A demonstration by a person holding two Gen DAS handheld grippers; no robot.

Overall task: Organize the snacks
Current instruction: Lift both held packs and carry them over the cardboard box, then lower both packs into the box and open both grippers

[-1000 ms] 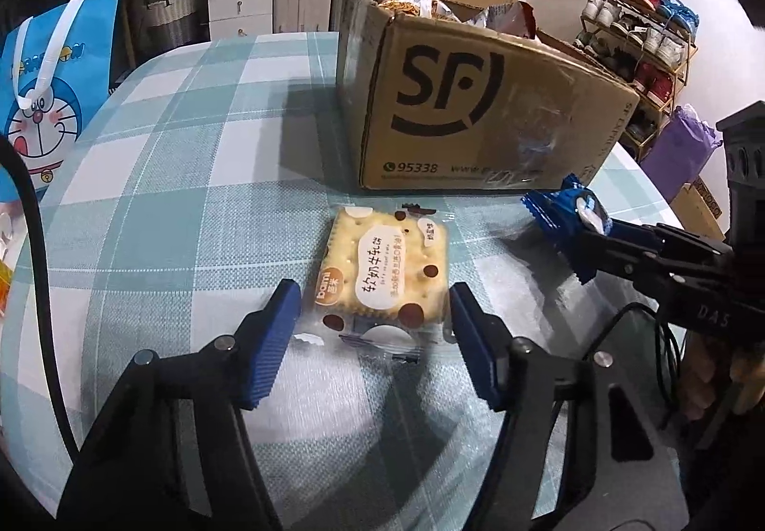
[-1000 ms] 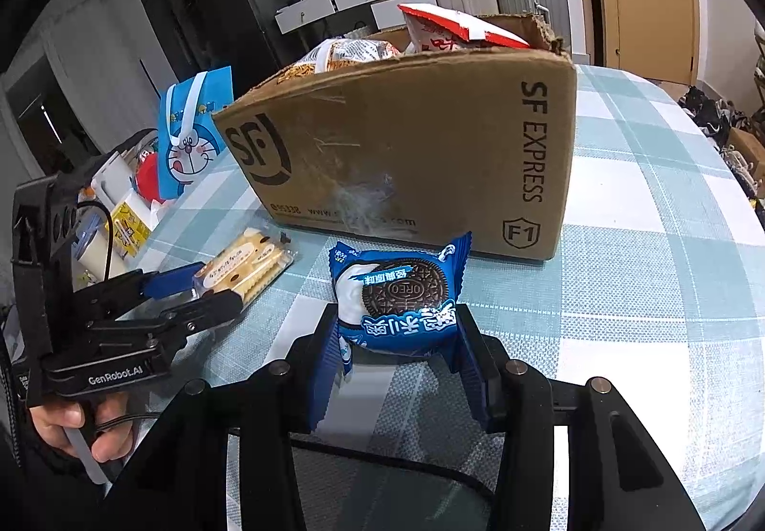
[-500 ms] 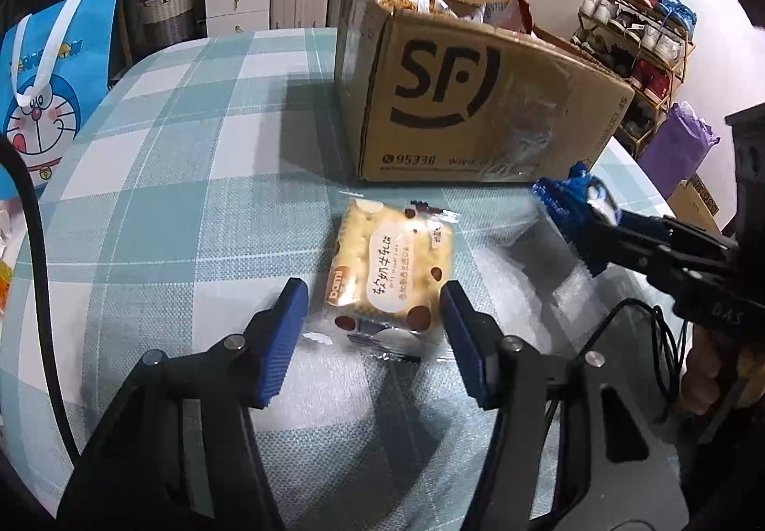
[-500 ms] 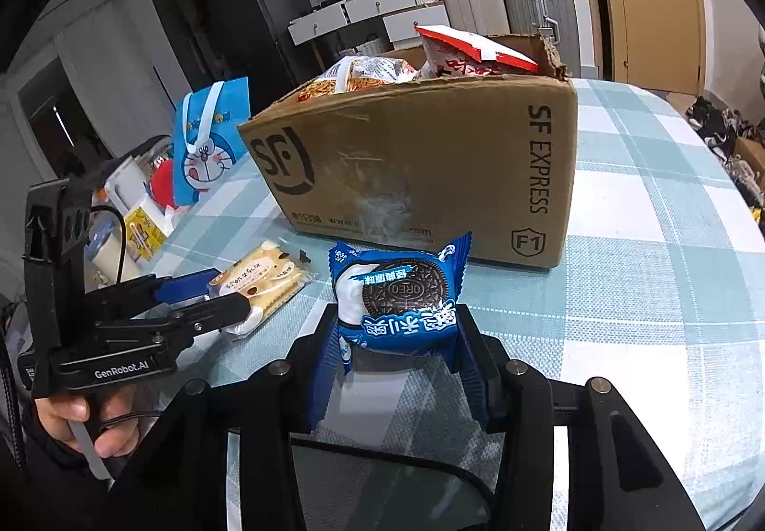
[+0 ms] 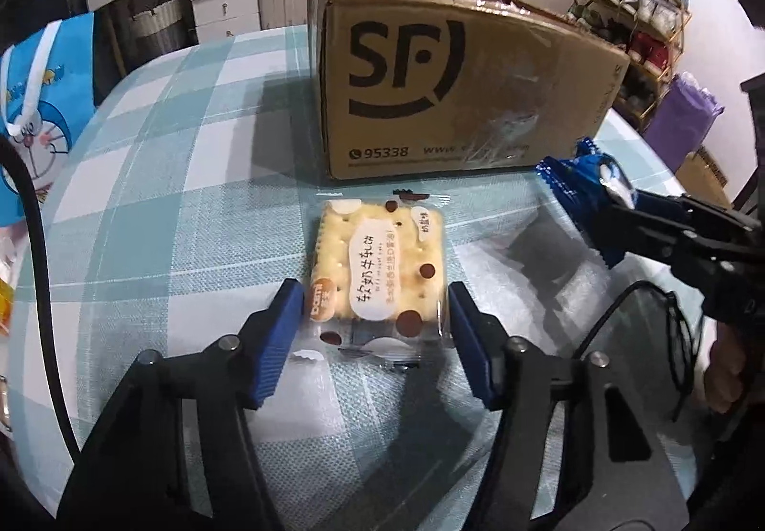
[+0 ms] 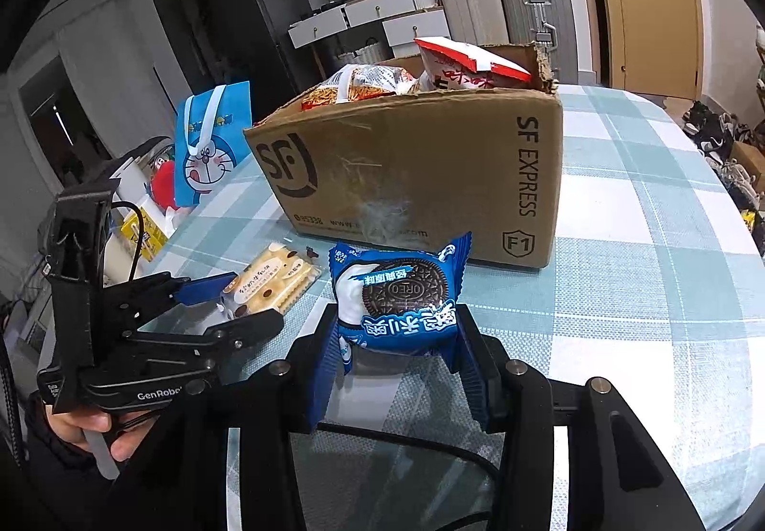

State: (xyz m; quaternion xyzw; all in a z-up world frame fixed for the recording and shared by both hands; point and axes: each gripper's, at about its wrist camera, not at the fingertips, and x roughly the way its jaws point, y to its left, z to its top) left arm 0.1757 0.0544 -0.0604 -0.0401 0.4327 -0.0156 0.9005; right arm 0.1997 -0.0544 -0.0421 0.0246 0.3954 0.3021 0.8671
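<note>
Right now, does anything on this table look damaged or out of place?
The cardboard box is worn: its top corner is torn and ragged, and its front face is scuffed. Snack bags poke up above its rim. The cracker packet and Oreo packet look intact.

Both wrist cameras look steeply down, close over the table (image 5: pixel 181 177), sharing the cardboard box (image 6: pixel 430 167).

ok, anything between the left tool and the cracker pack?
Nothing visible. The left tool already straddles the cracker pack on the table; its jaws have just been closing, with the pack between them. The box sits beyond.
</note>
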